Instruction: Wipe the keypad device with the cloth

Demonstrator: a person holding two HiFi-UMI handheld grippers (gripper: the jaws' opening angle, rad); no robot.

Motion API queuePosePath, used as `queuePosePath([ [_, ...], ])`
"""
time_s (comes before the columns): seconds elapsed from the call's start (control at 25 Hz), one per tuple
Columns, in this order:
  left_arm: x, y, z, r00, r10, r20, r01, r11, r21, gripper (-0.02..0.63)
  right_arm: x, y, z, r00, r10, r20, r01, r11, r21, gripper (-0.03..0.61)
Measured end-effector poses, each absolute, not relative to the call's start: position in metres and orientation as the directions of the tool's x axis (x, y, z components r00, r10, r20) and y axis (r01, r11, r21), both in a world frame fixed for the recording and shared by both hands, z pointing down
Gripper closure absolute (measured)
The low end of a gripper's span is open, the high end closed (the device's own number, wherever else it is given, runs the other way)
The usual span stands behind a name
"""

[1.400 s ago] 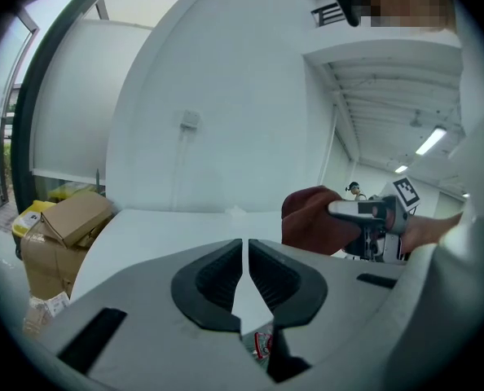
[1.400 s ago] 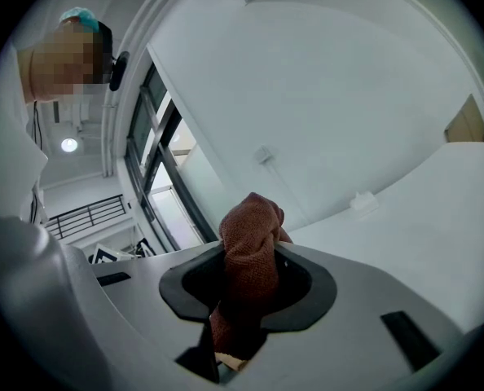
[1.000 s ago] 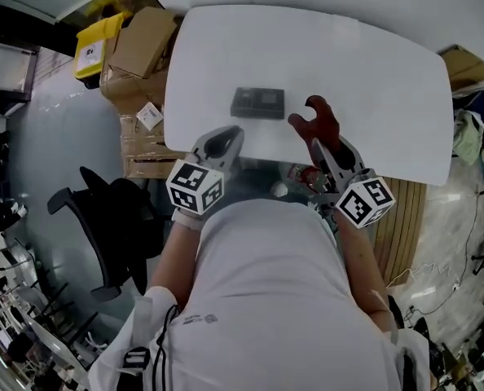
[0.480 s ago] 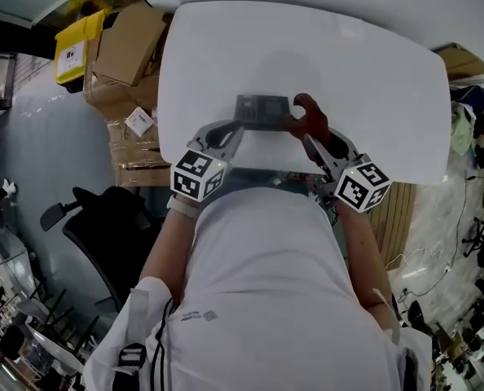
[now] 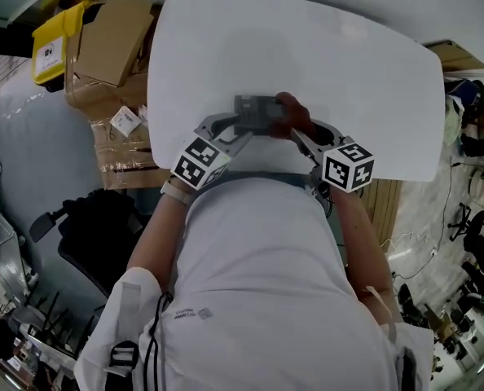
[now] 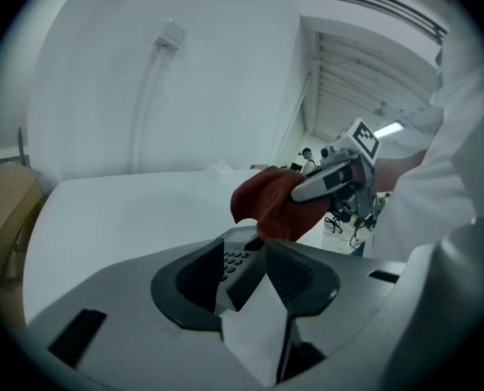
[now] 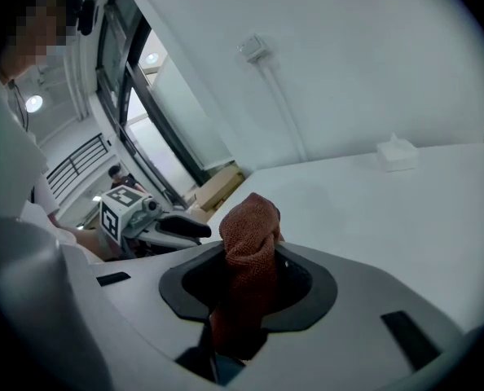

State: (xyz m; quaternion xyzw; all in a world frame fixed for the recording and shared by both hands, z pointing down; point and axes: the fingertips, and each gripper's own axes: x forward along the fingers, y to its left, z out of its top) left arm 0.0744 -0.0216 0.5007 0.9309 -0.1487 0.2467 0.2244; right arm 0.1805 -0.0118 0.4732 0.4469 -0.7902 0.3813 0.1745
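The dark grey keypad device [image 5: 255, 112] lies on the white table [image 5: 348, 63] just in front of the person. My left gripper [image 5: 234, 130] is at its near left corner; its jaws have just been opening and stand open. In the left gripper view the keypad device [image 6: 235, 261] shows between the jaws with gaps on both sides. My right gripper [image 5: 297, 133] is shut on the red cloth [image 5: 294, 114], which rests against the device's right end. In the right gripper view the red cloth [image 7: 248, 243] rises bunched from between the jaws and hides the device.
Cardboard boxes [image 5: 103, 51] and a yellow bin [image 5: 50, 43] stand on the floor left of the table. A black chair [image 5: 91, 222] is at the near left. A small white box [image 7: 397, 155] sits far back on the table. Cables and clutter lie on the floor at the right.
Both grippers have moved forward and down to the keypad device. The cloth has come from beside the device onto its right end. The left jaws went from shut to open.
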Motion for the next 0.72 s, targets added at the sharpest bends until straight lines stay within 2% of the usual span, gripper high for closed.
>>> queuePosePath([
  [0.28, 0.09, -0.015, 0.512, 0.837, -0.044, 0.546, -0.263, -0.906, 0.33, 0.466, 0.173, -0.019, 0.506, -0.502, -0.458, 0.733, -0.858, 0.366, -0.359, 0.471],
  [0.72, 0.101, -0.015, 0.526, 0.86, 0.003, 0.511, -0.222, -0.899, 0.379, 0.459, 0.174, -0.034, 0.537, -0.496, -0.419, 0.761, -0.861, 0.353, -0.367, 0.471],
])
